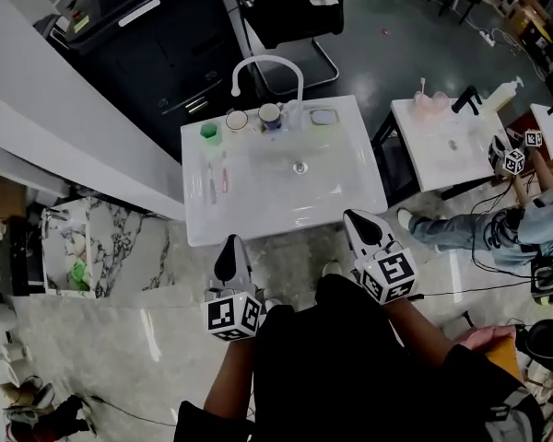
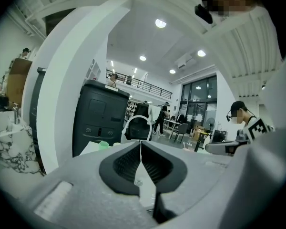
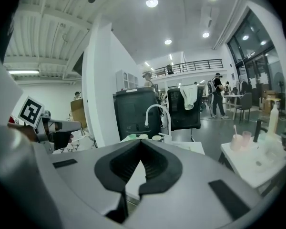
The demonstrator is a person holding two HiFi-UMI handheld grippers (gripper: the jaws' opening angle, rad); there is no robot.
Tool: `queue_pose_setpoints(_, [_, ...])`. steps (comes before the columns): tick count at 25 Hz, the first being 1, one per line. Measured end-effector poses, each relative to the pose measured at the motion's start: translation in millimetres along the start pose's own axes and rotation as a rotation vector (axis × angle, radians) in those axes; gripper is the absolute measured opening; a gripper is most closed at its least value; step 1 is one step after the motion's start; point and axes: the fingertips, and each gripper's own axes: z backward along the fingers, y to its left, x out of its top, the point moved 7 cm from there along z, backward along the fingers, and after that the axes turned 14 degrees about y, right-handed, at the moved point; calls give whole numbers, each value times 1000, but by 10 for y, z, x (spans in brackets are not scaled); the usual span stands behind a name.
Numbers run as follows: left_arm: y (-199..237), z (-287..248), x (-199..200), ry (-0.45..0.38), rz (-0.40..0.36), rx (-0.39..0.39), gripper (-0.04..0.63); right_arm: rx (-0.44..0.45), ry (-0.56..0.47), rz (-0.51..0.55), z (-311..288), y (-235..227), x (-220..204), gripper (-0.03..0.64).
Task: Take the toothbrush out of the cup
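1. Currently both grippers hang at the near edge of the sink (image 1: 286, 201), well short of the cups on its far rim.
2. On the left gripper (image 1: 230, 242) the jaws are pressed together with nothing between them; its own view (image 2: 141, 143) shows the dark pads meeting in a thin line.
3. On the right gripper (image 1: 358, 217) the jaws are likewise closed on nothing, pad against pad (image 3: 140, 142).
4. Along the far rim, left of the curved tap (image 1: 267, 63), stand a green cup (image 1: 209, 132) and a white cup (image 1: 237, 120). A dark cup (image 1: 270, 115) stands just below the tap.
5. What is inside these cups is too small to tell.
6. A shallow dish (image 1: 323, 116) sits on the far right corner of the sink.
7. A pale toothbrush (image 1: 212, 180) and a pink toothbrush (image 1: 225, 180) lie flat side by side on the sink's left ledge, near the green cup and outside every cup.
8. On the side table (image 1: 452, 150) to the right, a pink cup (image 1: 431, 106) holds a thin stick (image 1: 422, 87) standing upright, and a bottle (image 1: 503, 92) stands at the far right.
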Motion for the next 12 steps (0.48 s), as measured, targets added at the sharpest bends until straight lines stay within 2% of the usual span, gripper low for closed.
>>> queue_pose_setpoints(12, [455, 469, -134, -7, 11, -58, 23, -36, -13, 22, 148, 742, -73, 0])
